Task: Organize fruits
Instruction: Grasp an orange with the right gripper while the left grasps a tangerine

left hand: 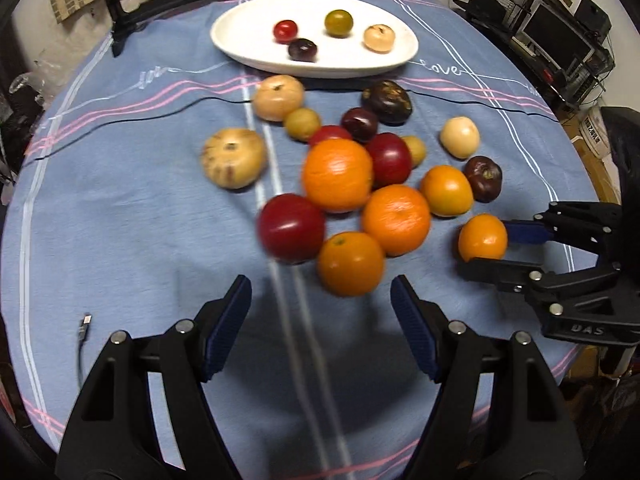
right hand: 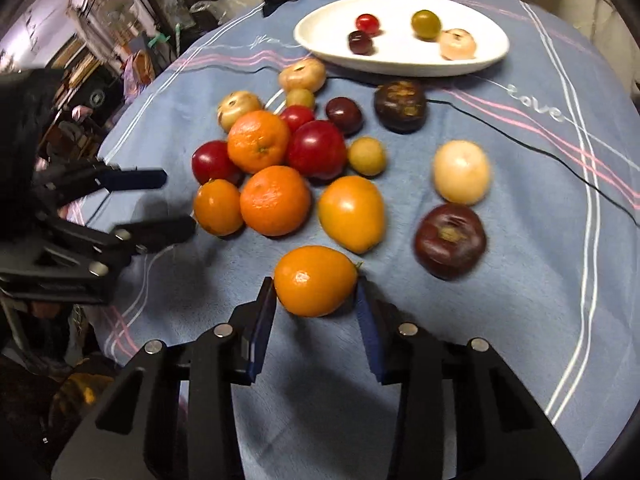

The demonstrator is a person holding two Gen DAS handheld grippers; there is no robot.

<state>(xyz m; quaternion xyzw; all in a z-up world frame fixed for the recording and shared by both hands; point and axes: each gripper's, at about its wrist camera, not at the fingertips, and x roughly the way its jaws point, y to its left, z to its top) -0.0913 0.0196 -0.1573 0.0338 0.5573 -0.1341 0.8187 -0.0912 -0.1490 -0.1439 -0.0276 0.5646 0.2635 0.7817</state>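
A small orange fruit lies on the blue cloth near the table's front. My right gripper is shut on it, a pad against each side. From the left wrist the same fruit sits between the right gripper's fingers. My left gripper is open and holds nothing, and an orange lies just beyond its tips. Oranges, red, dark purple and pale fruits are heaped mid-table. A white oval plate at the back holds several small fruits.
A thin black cable crosses the cloth in front of the plate. A USB plug lies at the near left. A dark chair back stands behind the table, and cluttered shelves stand at the right.
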